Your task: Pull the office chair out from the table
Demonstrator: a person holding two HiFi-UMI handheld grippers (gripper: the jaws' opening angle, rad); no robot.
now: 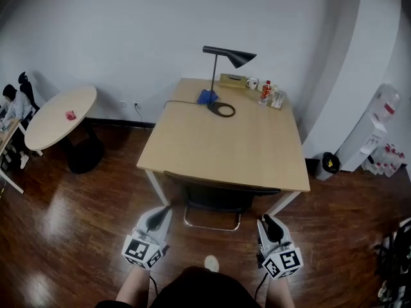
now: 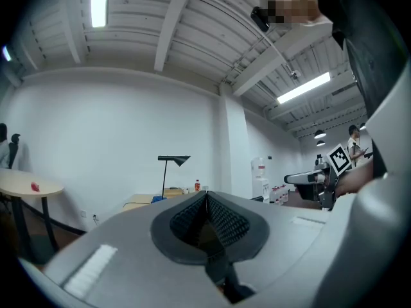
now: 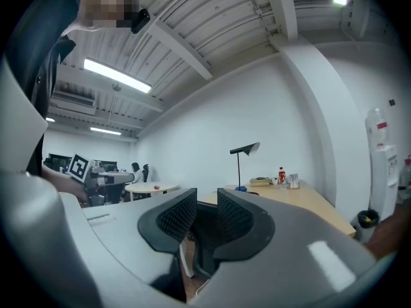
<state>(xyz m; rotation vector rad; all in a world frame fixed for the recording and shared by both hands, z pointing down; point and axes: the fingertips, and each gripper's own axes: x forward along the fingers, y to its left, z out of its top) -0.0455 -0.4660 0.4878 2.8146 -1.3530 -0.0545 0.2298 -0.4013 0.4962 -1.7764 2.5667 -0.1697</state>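
In the head view, the chair [image 1: 218,194] sits tucked under the near edge of the table [image 1: 257,153], straight ahead of me. Its back runs crosswise to my reach. My left gripper [image 1: 160,215] and right gripper [image 1: 266,222] flank its two ends, about equally near, and neither touches it. The table's legs stand just outside the chair.

In the left gripper view, the jaws are clenched together on nothing, and a lamp [image 2: 173,161] stands far ahead.

In the right gripper view, the jaws stand apart and released. The chair's dark back shows through the gap, and I judge it is not yet within the pads.
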